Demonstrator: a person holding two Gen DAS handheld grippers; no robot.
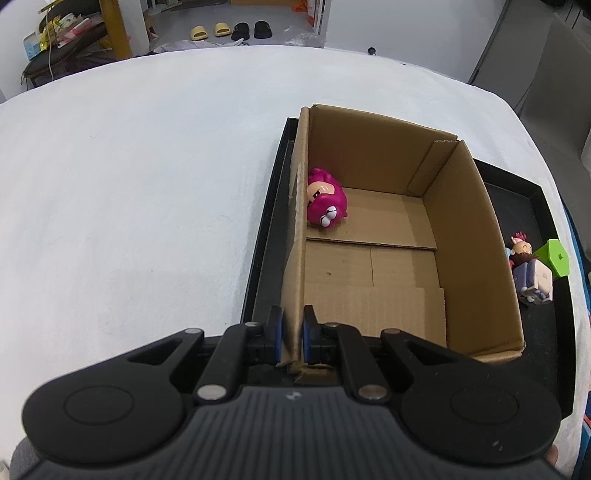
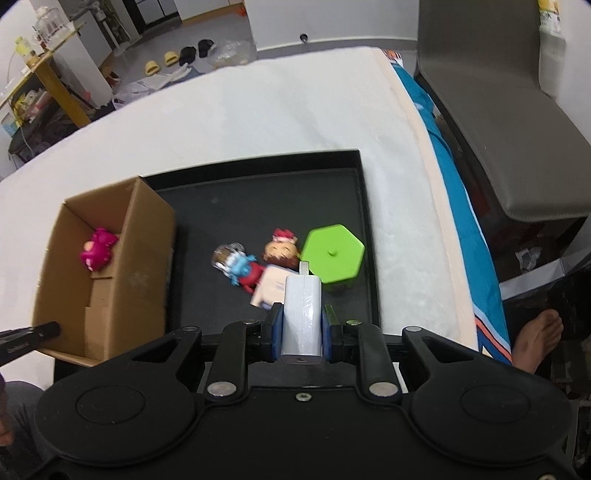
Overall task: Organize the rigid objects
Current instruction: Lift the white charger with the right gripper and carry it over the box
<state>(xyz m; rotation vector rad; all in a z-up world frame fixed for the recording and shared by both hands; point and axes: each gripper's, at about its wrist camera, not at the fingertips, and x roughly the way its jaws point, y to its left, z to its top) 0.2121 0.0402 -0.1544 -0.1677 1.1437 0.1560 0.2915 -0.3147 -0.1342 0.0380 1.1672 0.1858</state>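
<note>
An open cardboard box [image 1: 461, 229] [image 2: 136, 236] stands on the left part of a black tray [image 2: 365, 229] [image 1: 535, 192]. A pink toy figure [image 1: 325, 202] [image 2: 98, 249] lies inside it at the far left corner. My left gripper [image 1: 293, 330] is shut on the box's near left wall. My right gripper [image 2: 302, 325] is shut on a white charger block [image 2: 302, 314], held above the tray. Below it on the tray lie a green hexagonal block [image 2: 332, 254] [image 1: 556, 258], a brown-haired figure [image 2: 281, 251] [image 1: 521, 251] and a blue and red figure [image 2: 240, 269].
The tray sits on a white cloth-covered table [image 1: 129, 184] [image 2: 277, 110]. A grey chair [image 2: 498, 110] and blue fabric [image 2: 454, 192] flank the table's right edge. A person's bare foot [image 2: 537, 339] rests on the floor at right. Slippers [image 1: 229, 31] lie on the floor beyond.
</note>
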